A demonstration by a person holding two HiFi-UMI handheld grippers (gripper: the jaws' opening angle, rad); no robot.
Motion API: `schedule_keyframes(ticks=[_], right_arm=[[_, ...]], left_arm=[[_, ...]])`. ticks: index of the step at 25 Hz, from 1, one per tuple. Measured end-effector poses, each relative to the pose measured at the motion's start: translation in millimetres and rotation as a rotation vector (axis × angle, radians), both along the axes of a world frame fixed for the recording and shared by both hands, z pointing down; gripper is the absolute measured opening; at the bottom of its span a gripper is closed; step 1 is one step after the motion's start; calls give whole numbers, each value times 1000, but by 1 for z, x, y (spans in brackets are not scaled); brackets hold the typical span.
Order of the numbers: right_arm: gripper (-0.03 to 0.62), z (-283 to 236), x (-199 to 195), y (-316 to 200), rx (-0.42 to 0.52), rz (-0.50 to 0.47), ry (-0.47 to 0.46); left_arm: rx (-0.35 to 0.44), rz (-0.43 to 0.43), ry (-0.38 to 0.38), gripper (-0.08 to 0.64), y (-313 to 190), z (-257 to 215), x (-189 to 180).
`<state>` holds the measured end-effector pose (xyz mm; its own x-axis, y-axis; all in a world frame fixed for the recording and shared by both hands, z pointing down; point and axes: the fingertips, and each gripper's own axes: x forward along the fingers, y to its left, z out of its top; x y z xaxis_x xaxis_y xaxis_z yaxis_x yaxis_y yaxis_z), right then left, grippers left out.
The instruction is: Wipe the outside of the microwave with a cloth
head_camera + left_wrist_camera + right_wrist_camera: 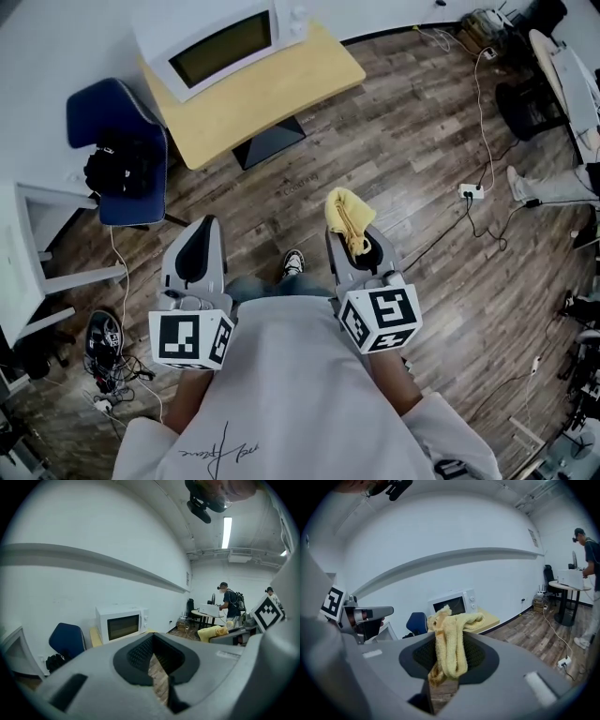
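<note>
Wood-plank flooring (403, 141) is being shown across most of the head view, with a white wall behind. Up at the far end, a white microwave (220, 42) is sitting on a pale wooden desk (281, 103), well apart from both tongs, with a blue chair (103, 112) just beside the desk. The left gripper (195, 251) is being carried with its jaws drawn together on nothing. The right gripper (361, 249) is being clamped on a yellow cloth (345, 217), which is bunched and flopping over the jaw tips. It looks like light, soft terry, so slipping probably isn't a worry. A fat wad should probably be left sticking out so the casing is being rubbed by fabric, not plastic.
</note>
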<state>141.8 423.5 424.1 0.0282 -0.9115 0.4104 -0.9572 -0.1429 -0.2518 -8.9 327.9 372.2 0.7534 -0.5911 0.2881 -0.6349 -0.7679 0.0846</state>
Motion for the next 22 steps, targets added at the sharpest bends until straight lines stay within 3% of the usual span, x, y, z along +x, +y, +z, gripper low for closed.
schedule_keyframes(ticks=[6,14,22], right_arm=[[106,-5,9,-22,6,-76,-78],[117,0,21,-70,22,-201,-152],[117,-28,28,-155,73,-328,-164]], left_arm=[[1,12,-26,-9,-18,-1,25],[-36,-74,6,-9,-75,7,36],[-32,-143,47,-10,-153,-5,45]])
